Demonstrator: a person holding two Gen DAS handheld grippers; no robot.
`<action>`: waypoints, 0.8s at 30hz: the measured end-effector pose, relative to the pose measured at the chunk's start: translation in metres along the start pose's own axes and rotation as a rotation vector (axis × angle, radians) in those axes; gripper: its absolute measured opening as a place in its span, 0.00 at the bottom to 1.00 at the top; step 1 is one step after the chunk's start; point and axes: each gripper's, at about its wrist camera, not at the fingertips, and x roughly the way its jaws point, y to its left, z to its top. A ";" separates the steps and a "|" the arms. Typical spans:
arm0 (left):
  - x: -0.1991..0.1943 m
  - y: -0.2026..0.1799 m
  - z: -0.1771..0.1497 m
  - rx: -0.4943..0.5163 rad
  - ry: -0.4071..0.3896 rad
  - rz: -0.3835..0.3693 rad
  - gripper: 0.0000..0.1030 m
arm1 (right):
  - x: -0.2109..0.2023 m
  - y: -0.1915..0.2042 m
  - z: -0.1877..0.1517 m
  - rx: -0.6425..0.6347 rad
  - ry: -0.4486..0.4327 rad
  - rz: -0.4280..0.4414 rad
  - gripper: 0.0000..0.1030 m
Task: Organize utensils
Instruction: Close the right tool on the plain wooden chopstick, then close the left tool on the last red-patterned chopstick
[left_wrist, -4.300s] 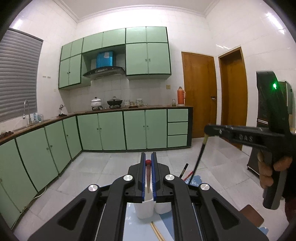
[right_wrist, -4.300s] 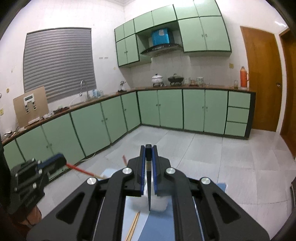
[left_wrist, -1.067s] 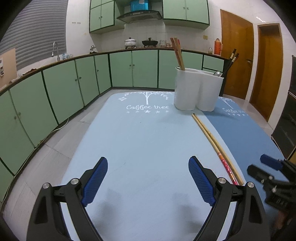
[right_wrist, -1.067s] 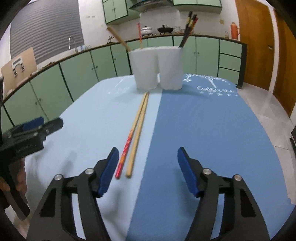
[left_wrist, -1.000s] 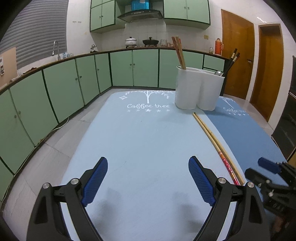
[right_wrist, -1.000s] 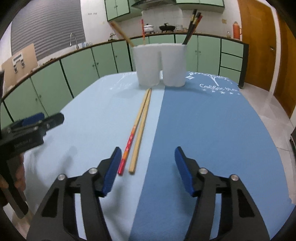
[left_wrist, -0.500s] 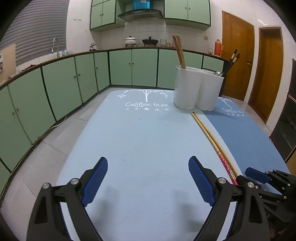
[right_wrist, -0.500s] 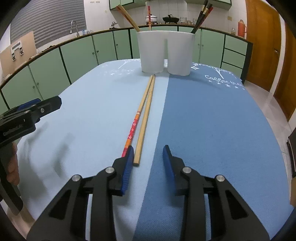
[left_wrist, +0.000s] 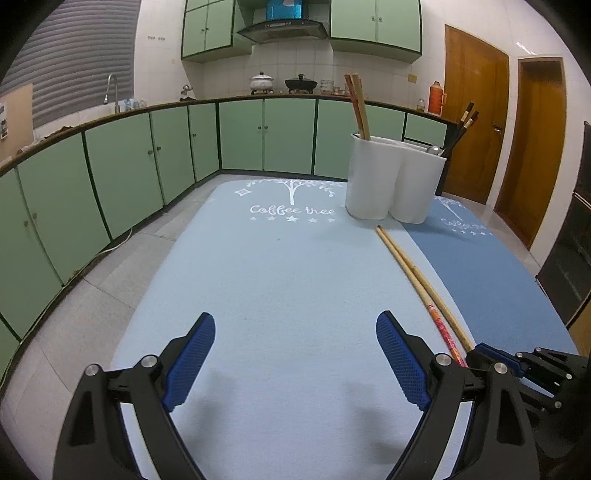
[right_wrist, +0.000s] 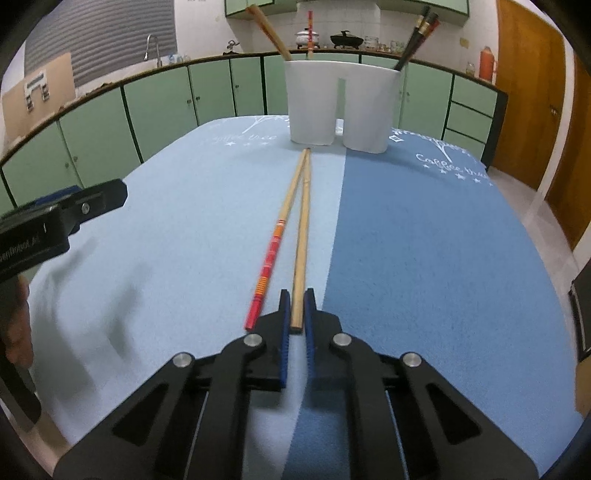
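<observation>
Two chopsticks lie side by side on the blue cloth: a plain wooden one (right_wrist: 302, 236) and one with a red patterned end (right_wrist: 269, 254). My right gripper (right_wrist: 296, 308) is closed around the near end of the plain wooden chopstick, which still lies on the cloth. Both chopsticks (left_wrist: 421, 284) also show in the left wrist view. My left gripper (left_wrist: 295, 354) is wide open and empty, low over the light blue cloth, left of the chopsticks. A white two-part holder (right_wrist: 338, 107) at the far end holds wooden, red and dark chopsticks.
The table is covered by a light blue cloth (left_wrist: 277, 266) on the left and a darker blue cloth (right_wrist: 424, 240) on the right. Green kitchen cabinets (left_wrist: 147, 162) run behind and to the left. Wooden doors (left_wrist: 476, 122) stand at the right.
My right gripper has come forward and down to the near end of the plain chopstick, and its jaws have closed on it. My left gripper stays open and has barely moved.
</observation>
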 end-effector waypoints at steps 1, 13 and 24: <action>0.000 -0.001 0.000 0.002 0.000 0.000 0.85 | -0.001 -0.001 0.000 0.011 0.000 0.005 0.06; -0.002 -0.043 -0.003 0.031 0.015 -0.059 0.85 | -0.016 -0.052 0.000 0.174 -0.018 -0.034 0.06; 0.007 -0.089 -0.020 0.015 0.044 -0.092 0.80 | -0.031 -0.093 -0.002 0.239 -0.055 -0.078 0.06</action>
